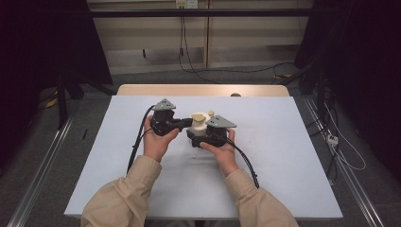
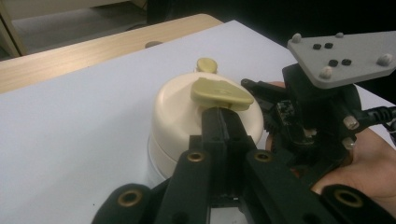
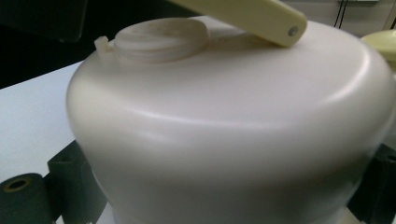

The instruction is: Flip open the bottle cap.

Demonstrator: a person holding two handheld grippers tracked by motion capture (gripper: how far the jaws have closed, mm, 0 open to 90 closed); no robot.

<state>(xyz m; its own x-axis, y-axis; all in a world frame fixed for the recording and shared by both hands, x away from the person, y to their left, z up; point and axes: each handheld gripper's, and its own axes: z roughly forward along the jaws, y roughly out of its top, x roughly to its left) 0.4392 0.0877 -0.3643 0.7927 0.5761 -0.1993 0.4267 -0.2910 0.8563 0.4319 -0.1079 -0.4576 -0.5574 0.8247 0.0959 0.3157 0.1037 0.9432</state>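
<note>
A cream round container (image 1: 198, 126) stands mid-table, with a tan lever (image 2: 222, 91) lying across its domed lid and a small tan knob (image 2: 206, 64) behind it. My left gripper (image 2: 220, 119) comes in from the left, its jaws pressed together. Their tips are tucked under the lever, so what they pinch is hidden. My right gripper (image 1: 198, 137) comes in from the right, shut on the container's body. One black finger (image 3: 70, 182) shows on each side of the cream wall (image 3: 224, 140). A round cap (image 3: 159, 39) sits on the lid beside the lever (image 3: 252, 14).
The white table sheet (image 1: 283, 156) has free room all around the container. A wooden edge (image 1: 203, 90) runs along the back. Cables (image 1: 340, 142) lie on the floor at the right, and metal rails (image 1: 42, 165) flank the table.
</note>
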